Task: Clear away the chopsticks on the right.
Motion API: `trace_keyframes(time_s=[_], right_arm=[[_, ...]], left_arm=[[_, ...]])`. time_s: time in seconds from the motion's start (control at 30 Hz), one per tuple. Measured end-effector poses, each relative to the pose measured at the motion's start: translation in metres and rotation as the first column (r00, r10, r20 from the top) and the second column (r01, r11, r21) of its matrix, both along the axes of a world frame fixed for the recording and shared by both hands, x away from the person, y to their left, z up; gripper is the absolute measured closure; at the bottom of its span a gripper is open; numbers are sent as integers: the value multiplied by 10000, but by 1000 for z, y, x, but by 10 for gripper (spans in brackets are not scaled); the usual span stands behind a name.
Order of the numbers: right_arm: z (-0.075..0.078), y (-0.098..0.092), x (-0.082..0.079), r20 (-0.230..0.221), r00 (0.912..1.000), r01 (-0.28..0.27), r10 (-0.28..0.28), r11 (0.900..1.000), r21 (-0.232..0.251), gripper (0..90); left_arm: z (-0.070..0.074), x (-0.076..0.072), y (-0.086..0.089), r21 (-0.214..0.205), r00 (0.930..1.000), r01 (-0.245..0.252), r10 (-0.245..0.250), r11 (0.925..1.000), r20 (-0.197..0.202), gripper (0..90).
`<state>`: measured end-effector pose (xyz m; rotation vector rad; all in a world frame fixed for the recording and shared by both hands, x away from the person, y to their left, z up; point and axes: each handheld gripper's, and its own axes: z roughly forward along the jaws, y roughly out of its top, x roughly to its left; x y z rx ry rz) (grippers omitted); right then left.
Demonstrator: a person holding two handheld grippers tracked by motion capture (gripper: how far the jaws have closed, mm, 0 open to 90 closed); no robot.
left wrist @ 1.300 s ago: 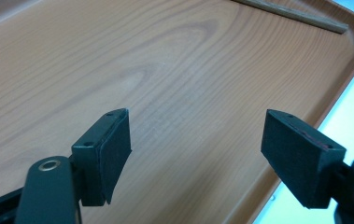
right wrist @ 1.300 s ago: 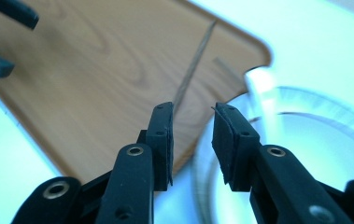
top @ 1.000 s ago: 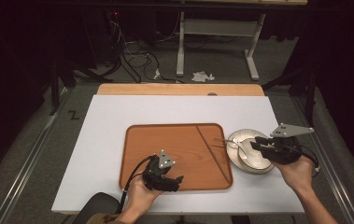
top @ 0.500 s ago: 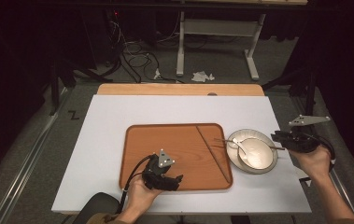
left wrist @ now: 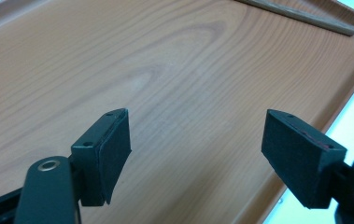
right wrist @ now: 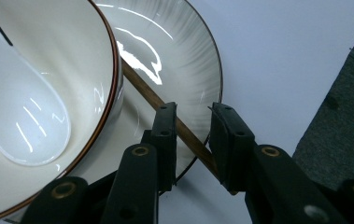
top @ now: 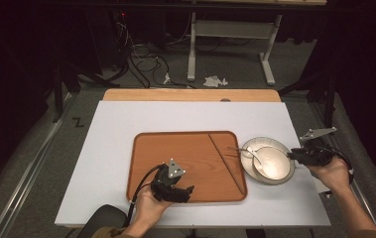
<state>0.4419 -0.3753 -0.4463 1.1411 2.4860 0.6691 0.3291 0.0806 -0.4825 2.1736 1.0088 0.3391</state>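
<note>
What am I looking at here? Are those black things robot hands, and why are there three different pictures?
No robot: a person at a table holds a two-jaw gripper in each hand. The wide picture comes from a camera fixed above the table. The other two come from small cameras riding on each gripper, looking out along its black jaws.

On the white table lies a wooden tray with one chopstick on it. Beside the tray is a plate with a bowl on it, and a white spoon in the bowl.

The left gripper hovers over the tray, jaws wide apart, holding nothing. The right gripper is at the plate's edge; a second chopstick runs between its nearly closed jaws, but whether they actually pinch it is hard to tell.
</note>
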Motion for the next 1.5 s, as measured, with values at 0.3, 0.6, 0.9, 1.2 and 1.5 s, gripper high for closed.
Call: trace_keyframes(time_s=[0.3,0.6,0.9,1.2,1.5], right_arm=[[-2,0,-1,-116,9980,-618,619,9981,69,691],[-9,12,8,-412,9952,-903,892,9956,-261,692],[-9,13,9,-375,9937,-1068,1053,9935,-406,782],[-9,15,7,-394,9938,-1055,1036,9932,-483,846],[-7,15,6,-220,9961,-866,858,9955,-389,855]], left_arm=[[-1,-1,-1,125,10000,74,-74,9999,17,242],[-1,-1,-1,139,10000,85,-86,9999,19,242],[-1,-2,-1,168,10000,92,-92,9998,2,242],[-2,-2,-1,153,10000,81,-81,9999,-18,241],[-2,-2,-1,138,9999,116,-116,9998,-42,241]])
